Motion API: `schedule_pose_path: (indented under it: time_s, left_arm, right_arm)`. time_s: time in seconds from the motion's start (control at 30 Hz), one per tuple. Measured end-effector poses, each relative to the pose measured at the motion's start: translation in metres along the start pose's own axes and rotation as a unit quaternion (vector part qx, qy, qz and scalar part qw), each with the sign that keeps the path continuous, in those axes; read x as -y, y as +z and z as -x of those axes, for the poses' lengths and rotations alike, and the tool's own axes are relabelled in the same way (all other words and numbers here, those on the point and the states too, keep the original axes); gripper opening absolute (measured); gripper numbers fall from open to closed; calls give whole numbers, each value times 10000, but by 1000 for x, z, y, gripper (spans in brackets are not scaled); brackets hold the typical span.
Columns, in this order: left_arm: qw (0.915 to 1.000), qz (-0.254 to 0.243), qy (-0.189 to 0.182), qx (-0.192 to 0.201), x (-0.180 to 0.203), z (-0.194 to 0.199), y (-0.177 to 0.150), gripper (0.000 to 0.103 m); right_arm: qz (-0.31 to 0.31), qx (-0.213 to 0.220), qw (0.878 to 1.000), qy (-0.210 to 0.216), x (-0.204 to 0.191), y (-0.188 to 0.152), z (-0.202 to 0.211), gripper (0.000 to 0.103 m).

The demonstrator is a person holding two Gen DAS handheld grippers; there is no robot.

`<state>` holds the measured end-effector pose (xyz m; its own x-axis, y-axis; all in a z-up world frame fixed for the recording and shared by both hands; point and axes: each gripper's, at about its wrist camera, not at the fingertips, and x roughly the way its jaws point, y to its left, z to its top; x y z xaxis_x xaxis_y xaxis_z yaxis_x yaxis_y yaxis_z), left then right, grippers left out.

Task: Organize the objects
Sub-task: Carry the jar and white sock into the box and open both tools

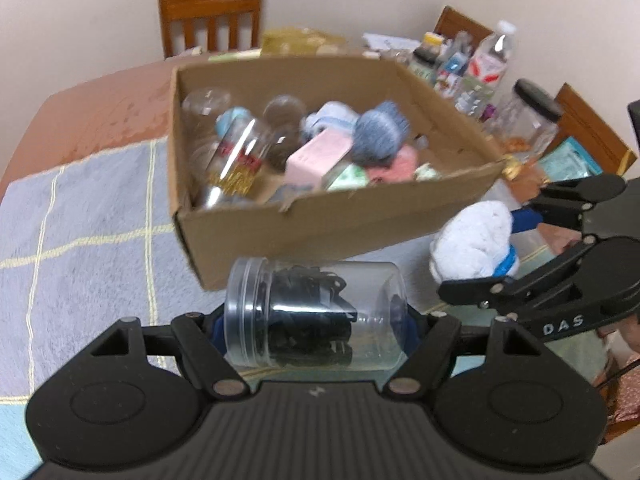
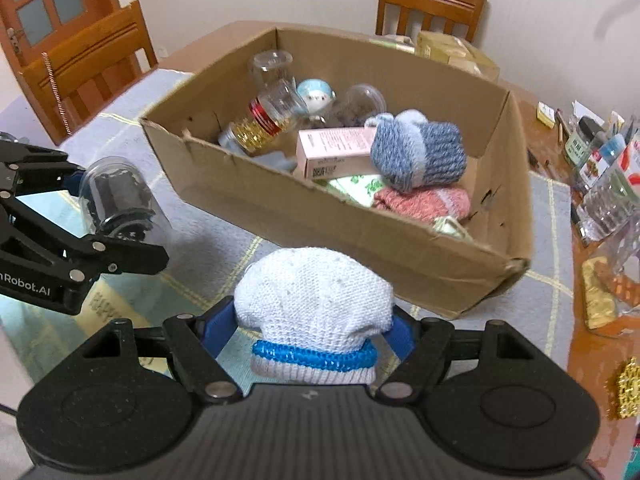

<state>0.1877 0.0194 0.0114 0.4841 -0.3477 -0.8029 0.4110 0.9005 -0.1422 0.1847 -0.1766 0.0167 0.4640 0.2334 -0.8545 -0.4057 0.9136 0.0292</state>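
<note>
My left gripper [image 1: 314, 326] is shut on a clear plastic jar [image 1: 316, 316] with black clips inside, held on its side just in front of the cardboard box [image 1: 320, 224]. It also shows in the right wrist view [image 2: 116, 200]. My right gripper [image 2: 314, 332] is shut on a white knitted roll with a blue band [image 2: 316, 308], held before the box's near wall [image 2: 360, 232]. The roll also shows in the left wrist view [image 1: 474, 240]. The box holds glass jars, a pink carton [image 2: 336, 152], a blue knit roll [image 2: 420, 152] and a pink knit roll [image 2: 424, 200].
The table has a grey-blue checked cloth [image 1: 80, 220]. Bottles and jars [image 1: 480, 64] crowd the table's right side, with a black-lidded glass jar [image 1: 532, 116]. Wooden chairs [image 1: 210, 16] stand around. A gold bar-shaped item [image 2: 598, 300] lies right of the box.
</note>
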Motion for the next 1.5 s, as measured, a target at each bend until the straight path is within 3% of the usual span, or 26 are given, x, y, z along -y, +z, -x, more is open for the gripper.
schedule_pose_path:
  time_s: [0.33, 0.63, 0.67, 0.73, 0.77, 0.8, 0.97, 1.3, 1.4, 1.5]
  left_arm:
    - [9973, -221, -139, 683, 22, 36, 55, 75]
    - [9947, -492, -40, 906, 33, 23, 102, 75]
    - [9945, -475, -39, 931, 34, 21, 105, 76]
    - [9946, -333, 5, 980, 31, 16, 110, 87]
    - [9948, -216, 73, 989, 28, 13, 111, 98]
    - [9949, -134, 98, 996, 26, 12, 112, 100]
    - [9953, 21, 68, 964, 15, 7, 111, 100]
    - [9937, -89, 584, 956, 7, 11, 102, 101]
    - [9927, -73, 713, 975, 5, 13, 99, 101]
    - [9913, -15, 839, 1011, 3, 15, 96, 101]
  right_arm:
    - [21, 543, 9985, -19, 13, 19, 56, 80]
    - [-257, 1075, 9934, -289, 39, 49, 76, 80]
    - [-282, 1108, 9929, -323, 41, 52, 77, 80]
    - [-293, 1147, 9922, -388, 46, 57, 77, 80]
    - [-294, 1148, 9921, -414, 48, 59, 76, 80]
    - [-301, 1151, 9919, -438, 50, 61, 75, 80]
    - [-337, 1090, 9923, -475, 57, 69, 63, 80]
    - [-508, 956, 9936, -308, 65, 87, 43, 81]
    - [-557, 976, 9933, -282, 65, 93, 40, 87]
    - [-636, 982, 9928, -251, 66, 98, 35, 102]
